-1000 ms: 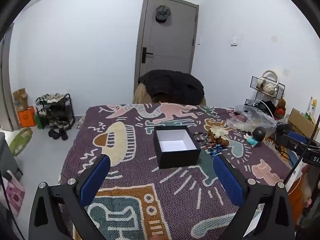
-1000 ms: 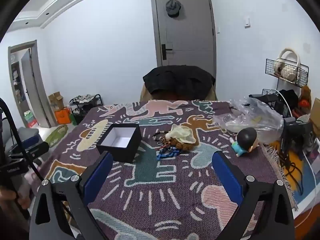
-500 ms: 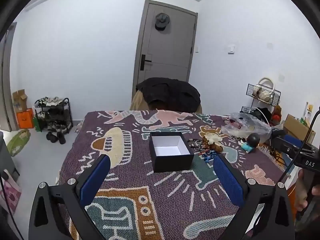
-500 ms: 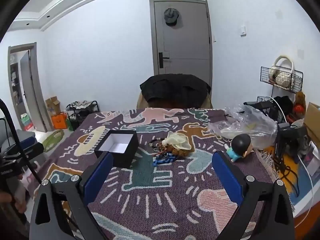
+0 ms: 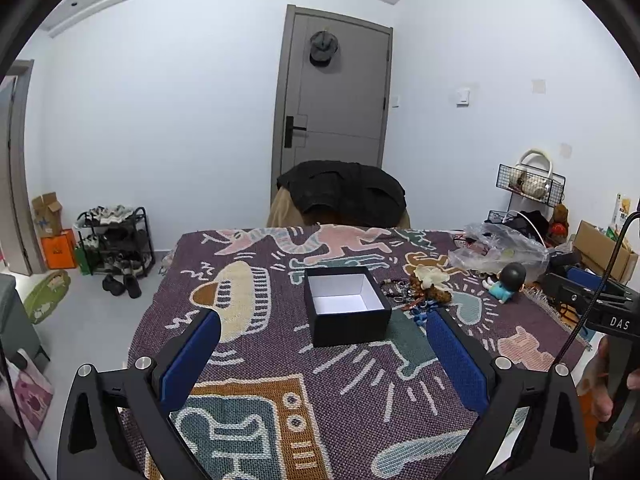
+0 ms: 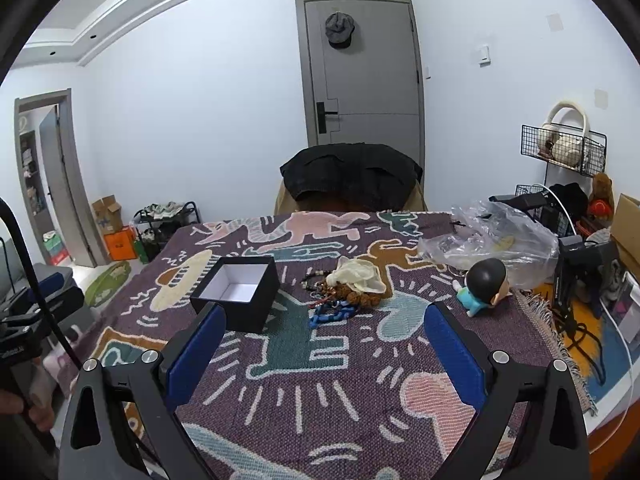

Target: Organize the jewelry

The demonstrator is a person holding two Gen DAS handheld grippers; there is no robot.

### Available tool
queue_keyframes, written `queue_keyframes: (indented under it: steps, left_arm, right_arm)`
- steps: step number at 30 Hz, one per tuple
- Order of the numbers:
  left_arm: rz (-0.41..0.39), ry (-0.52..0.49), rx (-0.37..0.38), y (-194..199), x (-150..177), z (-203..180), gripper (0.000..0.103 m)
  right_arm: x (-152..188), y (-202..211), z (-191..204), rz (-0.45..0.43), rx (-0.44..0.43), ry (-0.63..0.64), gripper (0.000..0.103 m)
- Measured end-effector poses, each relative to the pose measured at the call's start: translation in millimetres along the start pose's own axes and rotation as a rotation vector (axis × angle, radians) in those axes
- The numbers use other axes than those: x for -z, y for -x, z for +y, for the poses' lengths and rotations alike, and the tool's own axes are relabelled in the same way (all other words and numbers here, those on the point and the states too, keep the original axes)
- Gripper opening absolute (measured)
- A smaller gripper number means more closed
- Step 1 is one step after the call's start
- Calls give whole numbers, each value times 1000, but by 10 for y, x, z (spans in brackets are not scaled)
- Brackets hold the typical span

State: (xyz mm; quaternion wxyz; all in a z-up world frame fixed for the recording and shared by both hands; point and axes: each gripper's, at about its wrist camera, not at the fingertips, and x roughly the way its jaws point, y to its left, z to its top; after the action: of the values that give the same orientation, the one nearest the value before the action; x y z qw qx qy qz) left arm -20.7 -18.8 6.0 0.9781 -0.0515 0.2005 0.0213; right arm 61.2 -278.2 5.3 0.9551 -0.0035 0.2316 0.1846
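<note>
An open black box [image 5: 346, 306] with a white inside stands in the middle of the patterned blanket [image 5: 280, 364]; in the right wrist view the box [image 6: 237, 292] is left of centre. Just right of it lies a heap of jewelry [image 5: 420, 294], bead bracelets and a blue chain under a cream pouch, also in the right wrist view as the jewelry heap [image 6: 344, 294]. My left gripper [image 5: 322, 354] hovers open, short of the box. My right gripper [image 6: 322, 350] is open too, short of the heap. Neither holds anything.
A small big-headed doll [image 6: 484, 286] and a crumpled clear plastic bag [image 6: 496, 242] lie at the right of the blanket. A chair draped with a black jacket [image 5: 344, 194] stands behind. The other gripper's body [image 5: 592, 300] shows at the right edge, a hand [image 5: 600, 384] beneath it.
Both cameras have pulled back and tilted up, so the box and the jewelry look smaller and farther away. Both grippers stay open.
</note>
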Motion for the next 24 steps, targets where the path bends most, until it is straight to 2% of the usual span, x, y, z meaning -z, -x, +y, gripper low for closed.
queue_keyframes:
  steps: [5, 11, 24]
  left_arm:
    - [-10, -5, -20, -1, 16, -17, 103]
    - [-3, 24, -2, -13, 22, 21, 103]
    - [-7, 5, -10, 4, 23, -5, 103]
  right_arm:
    - [5, -3, -7, 2, 1, -10, 100]
    - [3, -9, -31, 2, -3, -28, 100]
    - [1, -19, -26, 1, -14, -27, 100]
